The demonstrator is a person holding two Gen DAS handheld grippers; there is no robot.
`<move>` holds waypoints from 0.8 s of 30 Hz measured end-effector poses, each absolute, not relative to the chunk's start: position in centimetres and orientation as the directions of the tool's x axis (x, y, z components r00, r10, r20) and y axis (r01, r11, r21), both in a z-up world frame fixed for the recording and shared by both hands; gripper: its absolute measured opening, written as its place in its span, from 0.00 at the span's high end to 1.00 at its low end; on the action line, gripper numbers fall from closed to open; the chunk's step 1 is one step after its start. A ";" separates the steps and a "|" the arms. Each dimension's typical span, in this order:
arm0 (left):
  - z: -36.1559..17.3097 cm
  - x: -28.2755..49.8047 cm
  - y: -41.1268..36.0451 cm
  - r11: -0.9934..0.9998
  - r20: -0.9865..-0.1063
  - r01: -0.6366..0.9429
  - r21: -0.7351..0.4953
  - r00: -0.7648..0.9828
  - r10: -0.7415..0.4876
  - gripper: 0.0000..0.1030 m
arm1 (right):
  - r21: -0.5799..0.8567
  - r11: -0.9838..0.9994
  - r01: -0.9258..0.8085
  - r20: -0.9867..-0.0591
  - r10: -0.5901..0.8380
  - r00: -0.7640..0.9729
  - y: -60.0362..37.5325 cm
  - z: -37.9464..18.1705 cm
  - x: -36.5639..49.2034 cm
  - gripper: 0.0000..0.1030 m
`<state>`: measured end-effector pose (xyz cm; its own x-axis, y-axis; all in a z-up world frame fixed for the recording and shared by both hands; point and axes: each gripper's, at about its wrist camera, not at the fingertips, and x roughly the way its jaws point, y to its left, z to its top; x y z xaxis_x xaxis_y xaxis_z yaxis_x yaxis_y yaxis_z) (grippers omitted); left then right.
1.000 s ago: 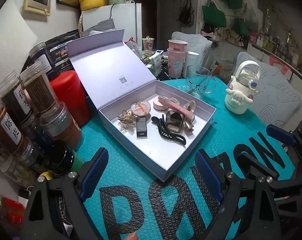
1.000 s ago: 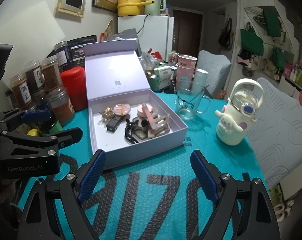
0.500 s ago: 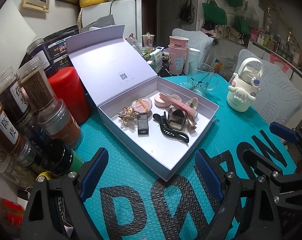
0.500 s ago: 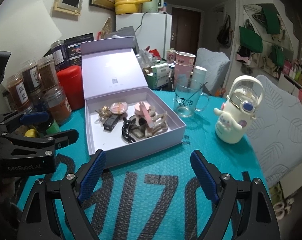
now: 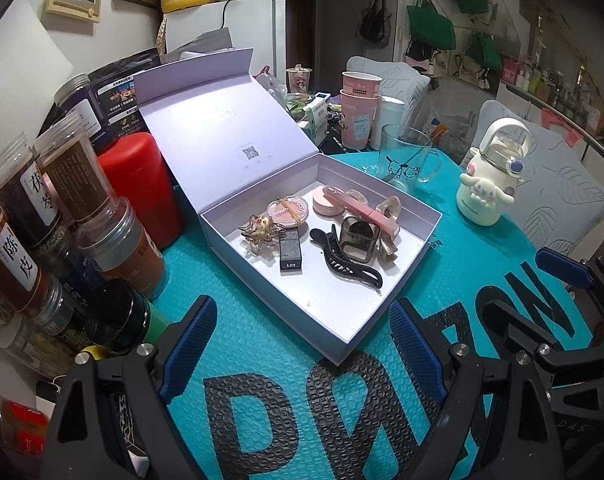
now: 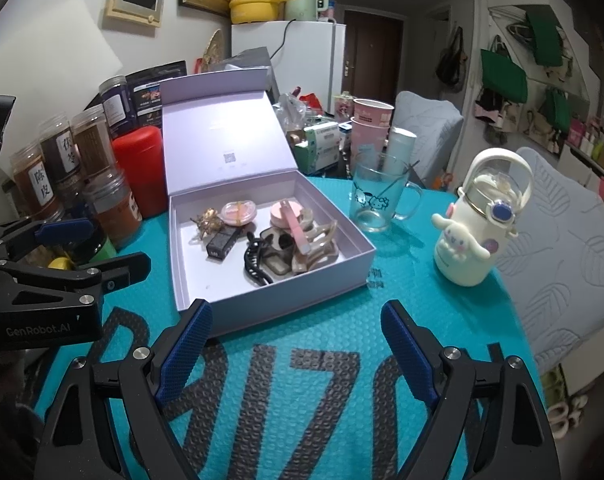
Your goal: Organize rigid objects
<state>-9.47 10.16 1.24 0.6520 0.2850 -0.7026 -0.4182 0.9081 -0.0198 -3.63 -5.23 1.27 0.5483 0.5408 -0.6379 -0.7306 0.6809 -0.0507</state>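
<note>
Teal bubble-textured mat (image 5: 262,360) with black lettering covers a cluttered table. On it lies an open pale-lilac cardboard box (image 5: 342,320), lid propped back, holding the task's small rigid objects: a black claw hair clip (image 5: 344,264), a smoky translucent square clip (image 5: 356,238), a beige translucent clip (image 5: 390,210), a pink tube (image 5: 362,206), two round pink compacts (image 5: 289,211), a gold wire ornament (image 5: 259,229) and a black lipstick case (image 5: 291,249).

Over the last second both cameras have crept slightly nearer the box; its contents have not shifted. The left gripper (image 5: 302,330) and right gripper (image 6: 296,332) hover before the box, jaws apart and empty. With everything already boxed, the scene fits either sorting about to proceed or a finished collection.

The right wrist view alone shows the left gripper from the side (image 6: 78,240); the left wrist view shows the box floor more steeply. A glass cartoon mug (image 6: 376,204) and a white character bottle (image 6: 472,236) stand outside the box, on its right.
</note>
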 end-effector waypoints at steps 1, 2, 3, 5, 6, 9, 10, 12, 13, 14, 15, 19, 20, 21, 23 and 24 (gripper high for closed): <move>1.2 -9.5 10.1 0.909 -0.702 -0.417 -0.017 0.652 0.286 0.14 | -0.053 0.682 -0.730 -0.638 0.539 0.550 -5.2 1.3 -3.6 0.16; 1.3 -9.5 10.1 0.908 -0.701 -0.418 -0.015 0.652 0.289 0.14 | -0.054 0.683 -0.729 -0.638 0.538 0.551 -5.1 1.2 -3.6 0.16; 1.3 -9.5 10.1 0.909 -0.700 -0.417 -0.013 0.653 0.290 0.14 | -0.055 0.684 -0.728 -0.638 0.537 0.552 -5.1 1.2 -3.6 0.16; 1.3 -9.5 10.1 0.912 -0.700 -0.411 -0.013 0.655 0.285 0.14 | -0.056 0.685 -0.727 -0.639 0.535 0.553 -5.0 1.2 -3.6 0.16; 1.3 -9.5 10.1 0.912 -0.701 -0.410 -0.009 0.653 0.286 0.14 | -0.055 0.685 -0.727 -0.639 0.535 0.553 -5.0 1.1 -3.6 0.16; 1.3 -9.4 10.0 0.915 -0.699 -0.403 -0.004 0.655 0.286 0.14 | -0.058 0.687 -0.724 -0.643 0.529 0.554 -5.0 1.1 -3.5 0.16; 1.3 -9.4 10.0 0.915 -0.700 -0.404 -0.007 0.655 0.284 0.14 | -0.059 0.689 -0.723 -0.645 0.526 0.554 -5.0 1.0 -3.5 0.16; 1.3 -9.4 10.0 0.915 -0.703 -0.402 -0.013 0.655 0.278 0.14 | -0.059 0.690 -0.721 -0.645 0.525 0.555 -5.0 1.0 -3.6 0.16; 1.3 -9.4 10.0 0.915 -0.703 -0.402 -0.015 0.655 0.276 0.14 | -0.059 0.690 -0.721 -0.645 0.525 0.555 -5.0 1.0 -3.5 0.16; 1.3 -9.4 10.0 0.915 -0.703 -0.403 -0.016 0.655 0.276 0.14 | -0.060 0.691 -0.721 -0.645 0.524 0.556 -5.0 1.0 -3.6 0.16; 1.3 -9.5 10.0 0.915 -0.702 -0.403 -0.015 0.656 0.277 0.14 | -0.061 0.692 -0.719 -0.644 0.523 0.558 -5.0 1.0 -3.6 0.16; 1.3 -9.4 10.1 0.916 -0.703 -0.401 -0.017 0.656 0.274 0.14 | -0.063 0.695 -0.716 -0.641 0.521 0.563 -5.1 1.1 -3.7 0.16; 1.3 -9.5 10.1 0.916 -0.703 -0.400 -0.018 0.657 0.273 0.14 | -0.063 0.696 -0.715 -0.641 0.521 0.563 -5.1 1.2 -3.7 0.16; 1.3 -9.5 10.1 0.917 -0.703 -0.399 -0.019 0.657 0.272 0.14 | -0.062 0.696 -0.715 -0.642 0.521 0.563 -5.1 1.2 -3.7 0.16; 1.2 -9.5 10.1 0.916 -0.704 -0.402 -0.018 0.655 0.274 0.14 | -0.062 0.696 -0.715 -0.643 0.520 0.562 -5.2 1.2 -3.7 0.16; 1.2 -9.5 10.1 0.915 -0.705 -0.404 -0.017 0.654 0.276 0.14 | -0.063 0.697 -0.715 -0.643 0.520 0.563 -5.2 1.2 -3.8 0.16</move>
